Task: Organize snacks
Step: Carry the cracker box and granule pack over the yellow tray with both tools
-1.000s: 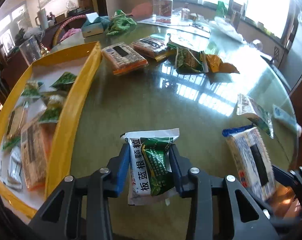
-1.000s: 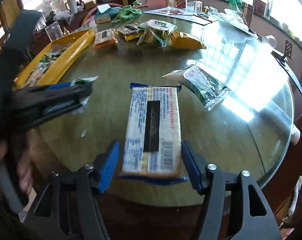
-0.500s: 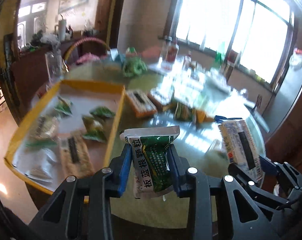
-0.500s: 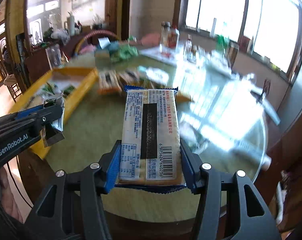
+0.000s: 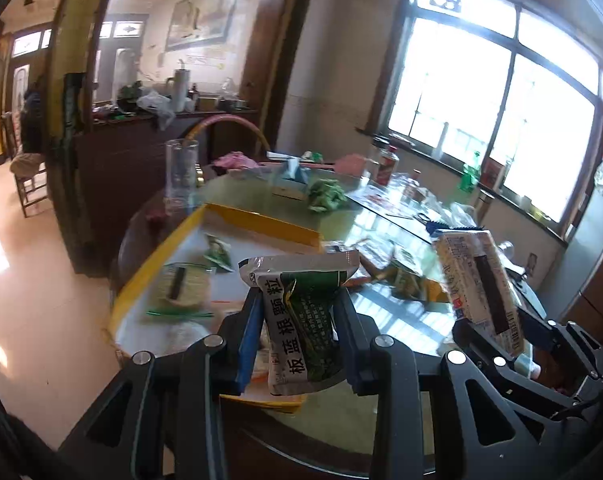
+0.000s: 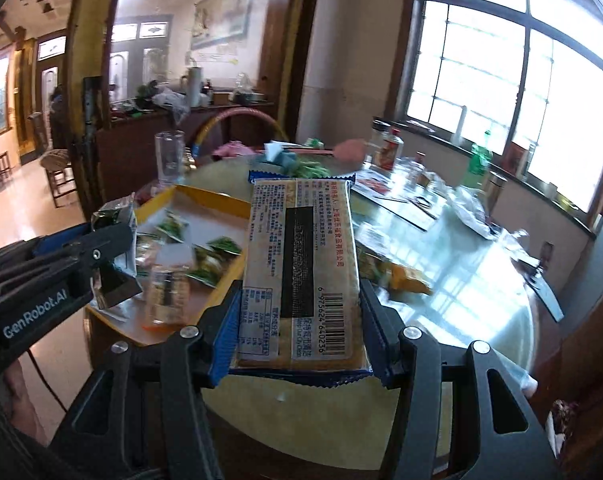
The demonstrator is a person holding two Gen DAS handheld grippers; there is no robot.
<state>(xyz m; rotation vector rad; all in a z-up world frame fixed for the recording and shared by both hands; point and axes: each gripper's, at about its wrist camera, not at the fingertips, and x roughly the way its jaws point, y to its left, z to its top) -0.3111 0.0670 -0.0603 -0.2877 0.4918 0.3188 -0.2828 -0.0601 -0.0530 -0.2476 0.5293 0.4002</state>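
We hold the left gripper (image 5: pixel 299 334) clamped on a green-and-white foil sachet printed with Chinese characters (image 5: pixel 303 316); both blue-padded fingers (image 5: pixel 248 338) press its sides, and the sachet stands upright, lifted clear of the round glass-topped table (image 5: pixel 405 320). In the right wrist view this same gripper (image 6: pixel 113 256) enters from 9 o'clock, carrying the sachet (image 6: pixel 115 220) above the near corner of the tray.

We hold the right gripper (image 6: pixel 299 330) closed on a flat rectangular cracker pack with blue crimped ends and a barcode (image 6: pixel 301 272). The pack stands upright between the fingers, also raised off the table. In the left wrist view the cracker pack (image 5: pixel 477 280) appears at 3 o'clock, held by the right gripper (image 5: pixel 497 320) beside the left one.

The yellow-rimmed rectangular tray with a white floor (image 5: pixel 261 222) lies on the table at 10 o'clock of the left gripper. Inside it we see a pale cracker pack with green ends (image 5: pixel 179 290) and a small green sachet (image 5: pixel 219 254). From the right wrist, the tray (image 6: pixel 211 198) holds several small green sachets (image 6: pixel 223 245).

Loose snack packets (image 5: pixel 405 276) lie on the glass at 1 o'clock of the left gripper, outside the tray. A clear drinking glass (image 5: pixel 180 172) stands beyond the tray's far corner.
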